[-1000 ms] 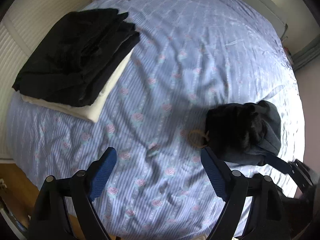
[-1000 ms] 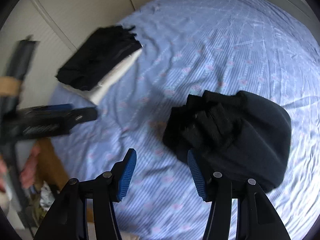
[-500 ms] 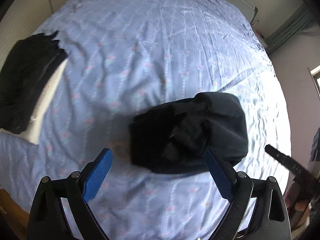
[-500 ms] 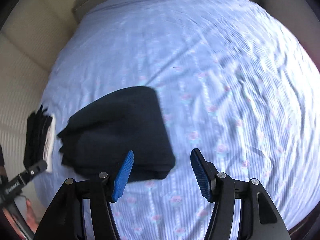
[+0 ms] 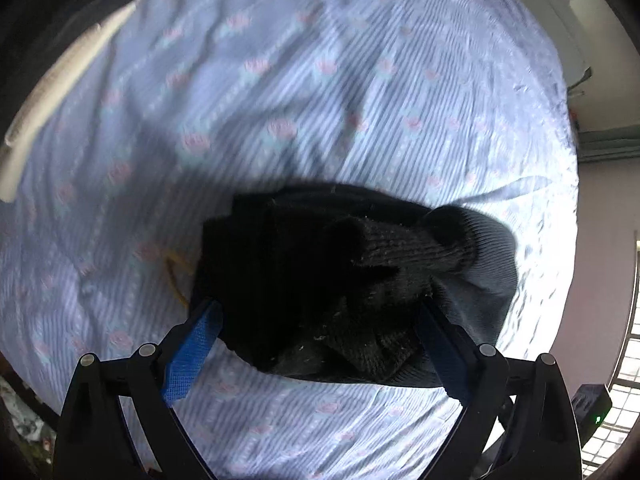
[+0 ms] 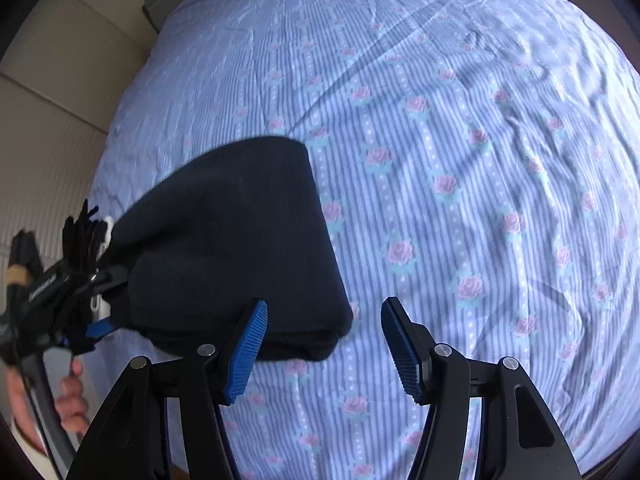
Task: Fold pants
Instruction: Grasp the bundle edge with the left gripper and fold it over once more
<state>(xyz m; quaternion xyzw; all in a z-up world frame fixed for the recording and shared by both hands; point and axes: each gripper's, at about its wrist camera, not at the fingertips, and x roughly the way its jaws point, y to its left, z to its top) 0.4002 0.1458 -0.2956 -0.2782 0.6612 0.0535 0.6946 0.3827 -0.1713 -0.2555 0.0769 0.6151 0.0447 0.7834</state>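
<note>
The dark folded pants point(image 5: 332, 280) lie in a bundle on the blue striped floral bedsheet point(image 5: 320, 100). My left gripper point(image 5: 320, 344) is open, its blue pads on either side of the bundle's near edge, with ribbed cuffs between them. In the right wrist view the same pants point(image 6: 236, 248) lie left of centre. My right gripper point(image 6: 324, 344) is open and empty, its left pad beside the bundle's near right corner. The left gripper point(image 6: 90, 304) shows at the bundle's far left side.
A stack of folded black and white clothes point(image 5: 60, 68) lies at the bed's upper left. A thin yellow band point(image 5: 174, 276) lies on the sheet left of the pants. The bedsheet point(image 6: 480, 160) stretches to the right. A beige wall point(image 6: 52, 120) borders the bed.
Both grippers have moved closer to the dark bundle. The left gripper now straddles its near edge; the right has come up beside its corner. Both stay open.
</note>
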